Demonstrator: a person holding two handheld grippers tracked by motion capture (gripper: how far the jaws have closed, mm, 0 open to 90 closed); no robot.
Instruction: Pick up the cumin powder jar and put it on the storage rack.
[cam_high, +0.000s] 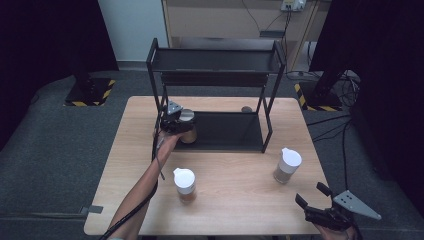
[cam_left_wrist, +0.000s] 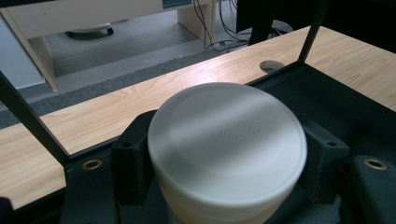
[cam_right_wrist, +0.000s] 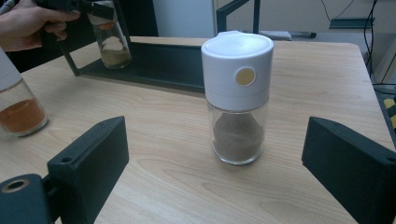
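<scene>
On the rack's lower shelf (cam_high: 235, 135), spice jar (cam_high: 187, 127) clamped in left claw (cam_high: 176, 122), right claw (cam_high: 315, 197) apart, idle.

The high view looks down on the table (cam_high: 235, 175); the left gripper view sits close over a jar (cam_left_wrist: 227, 144) at the rack (cam_high: 220, 131); the right gripper view looks low across the table toward that rack (cam_right_wrist: 154, 70).
</scene>
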